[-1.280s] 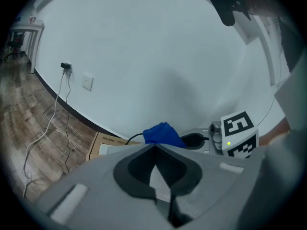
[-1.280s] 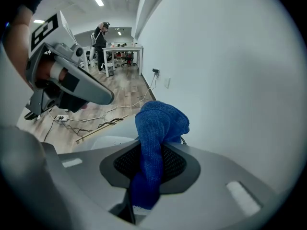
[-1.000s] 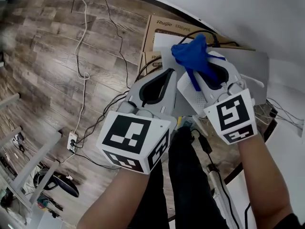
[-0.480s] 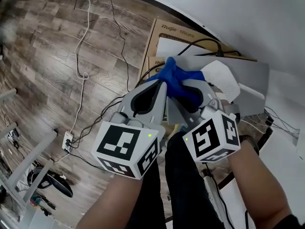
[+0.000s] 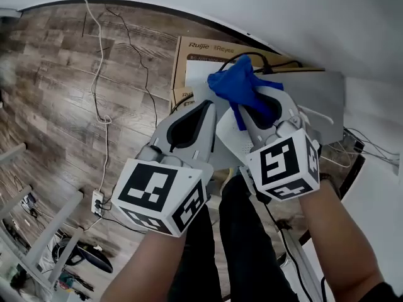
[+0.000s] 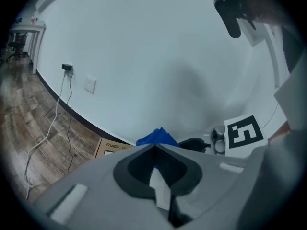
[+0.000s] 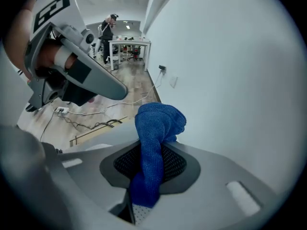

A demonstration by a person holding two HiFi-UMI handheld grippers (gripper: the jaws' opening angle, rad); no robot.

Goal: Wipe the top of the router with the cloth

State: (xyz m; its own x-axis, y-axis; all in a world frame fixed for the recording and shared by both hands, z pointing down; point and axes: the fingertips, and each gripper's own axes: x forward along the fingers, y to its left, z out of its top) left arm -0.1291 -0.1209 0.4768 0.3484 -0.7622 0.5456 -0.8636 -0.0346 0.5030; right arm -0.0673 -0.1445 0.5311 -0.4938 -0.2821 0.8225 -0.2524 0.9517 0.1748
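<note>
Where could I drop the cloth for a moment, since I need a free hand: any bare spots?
Bare wood floor lies left of the white cable. The grey top right of the blue cloth looks free. Crowded: cables around the cardboard box and power strip.

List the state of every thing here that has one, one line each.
Left tongs: shut, nothing held.
Right tongs: shut on the cloth.
Cloth: bunched up, sticking out past the tips.
Router: mostly hidden beneath both tongs.
</note>
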